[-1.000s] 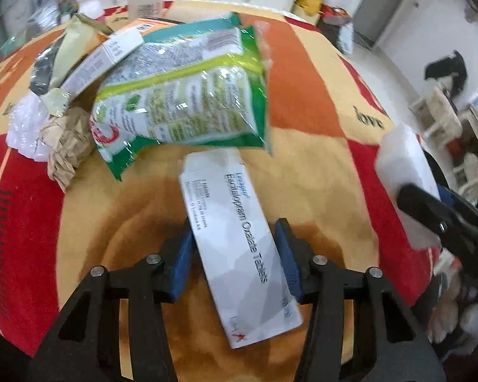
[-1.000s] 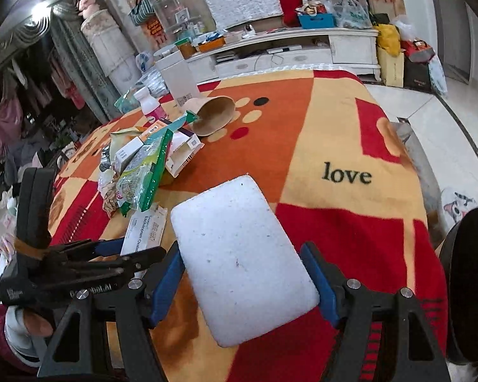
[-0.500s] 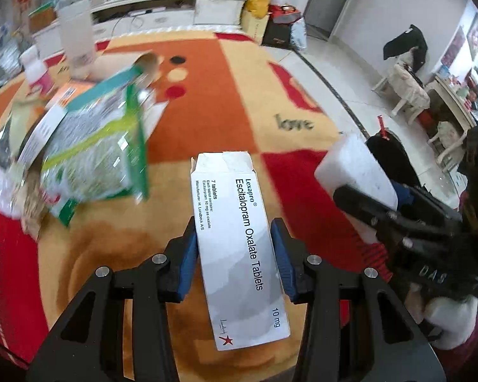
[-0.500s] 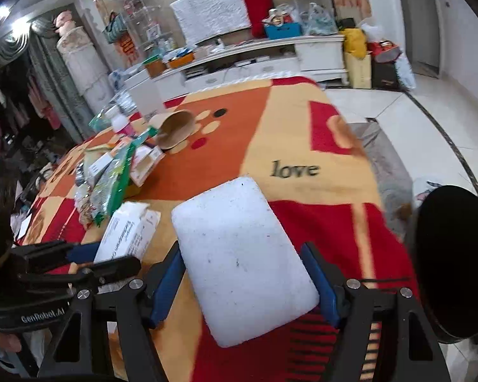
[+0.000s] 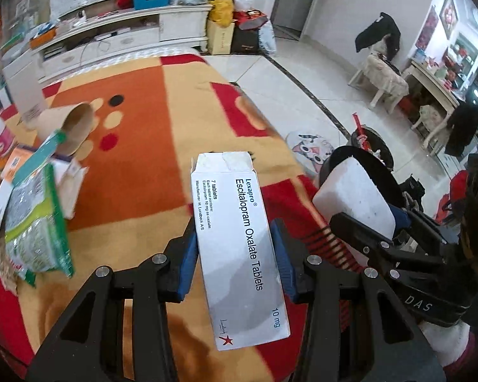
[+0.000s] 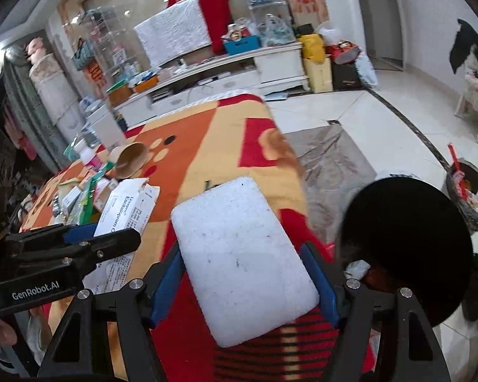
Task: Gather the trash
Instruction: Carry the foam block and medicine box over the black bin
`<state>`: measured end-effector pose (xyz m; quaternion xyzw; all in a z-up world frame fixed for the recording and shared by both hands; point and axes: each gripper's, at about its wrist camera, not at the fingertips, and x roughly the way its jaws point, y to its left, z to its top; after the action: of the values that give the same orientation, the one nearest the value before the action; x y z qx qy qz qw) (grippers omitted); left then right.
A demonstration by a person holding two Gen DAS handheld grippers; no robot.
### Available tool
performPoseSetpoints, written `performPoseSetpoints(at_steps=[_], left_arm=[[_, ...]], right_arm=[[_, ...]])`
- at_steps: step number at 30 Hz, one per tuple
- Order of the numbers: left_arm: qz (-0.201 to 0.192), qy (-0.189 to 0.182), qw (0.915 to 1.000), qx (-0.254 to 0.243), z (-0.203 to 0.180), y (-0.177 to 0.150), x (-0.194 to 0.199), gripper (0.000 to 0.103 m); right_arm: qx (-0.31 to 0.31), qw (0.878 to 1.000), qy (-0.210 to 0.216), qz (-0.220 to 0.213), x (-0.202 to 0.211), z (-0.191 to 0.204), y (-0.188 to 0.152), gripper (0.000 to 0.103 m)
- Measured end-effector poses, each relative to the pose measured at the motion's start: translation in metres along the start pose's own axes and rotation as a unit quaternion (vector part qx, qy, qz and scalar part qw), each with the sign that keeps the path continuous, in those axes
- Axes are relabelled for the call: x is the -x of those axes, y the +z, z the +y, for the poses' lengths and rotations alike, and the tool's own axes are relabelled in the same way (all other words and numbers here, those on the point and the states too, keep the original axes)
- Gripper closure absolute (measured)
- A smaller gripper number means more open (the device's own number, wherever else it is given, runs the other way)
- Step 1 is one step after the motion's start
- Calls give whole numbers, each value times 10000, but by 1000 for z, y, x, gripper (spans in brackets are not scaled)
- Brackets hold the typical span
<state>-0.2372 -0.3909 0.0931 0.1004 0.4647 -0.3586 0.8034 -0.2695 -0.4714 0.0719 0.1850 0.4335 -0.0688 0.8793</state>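
A living room with a white tiled floor; a red, orange and yellow patterned blanket (image 5: 149, 102) covers the tabletop. The left gripper (image 5: 234, 251) is clamped on a white Escitalopram tablet box (image 5: 239, 248), lifted above the blanket, its torn flap pointing away. The right gripper (image 6: 243, 273) squeezes a white foam block (image 6: 242, 254) between its blue pads, held beside a black trash bin (image 6: 408, 248) just off the tabletop edge. Farther left on the blanket lie a green snack bag (image 5: 38, 222), a tipped brown paper cup (image 5: 76, 124) and other wrappers and boxes
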Motion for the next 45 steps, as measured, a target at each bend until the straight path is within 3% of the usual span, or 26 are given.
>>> performPoseSetpoints(at_steps=[19, 35, 45], left_arm=[[144, -694, 9974, -119, -50, 28, -40, 61], [267, -1366, 9890, -492, -115, 61, -76, 61], [384, -1569, 9861, -392, -119, 67, -97, 61]], right_arm=[[-683, 9955, -646, -69, 15, -78, -2, 32], [-1203, 9853, -1209, -101, 32, -152, -3, 32], [-1348, 9825, -1287, -26, 26, -167, -6, 32]])
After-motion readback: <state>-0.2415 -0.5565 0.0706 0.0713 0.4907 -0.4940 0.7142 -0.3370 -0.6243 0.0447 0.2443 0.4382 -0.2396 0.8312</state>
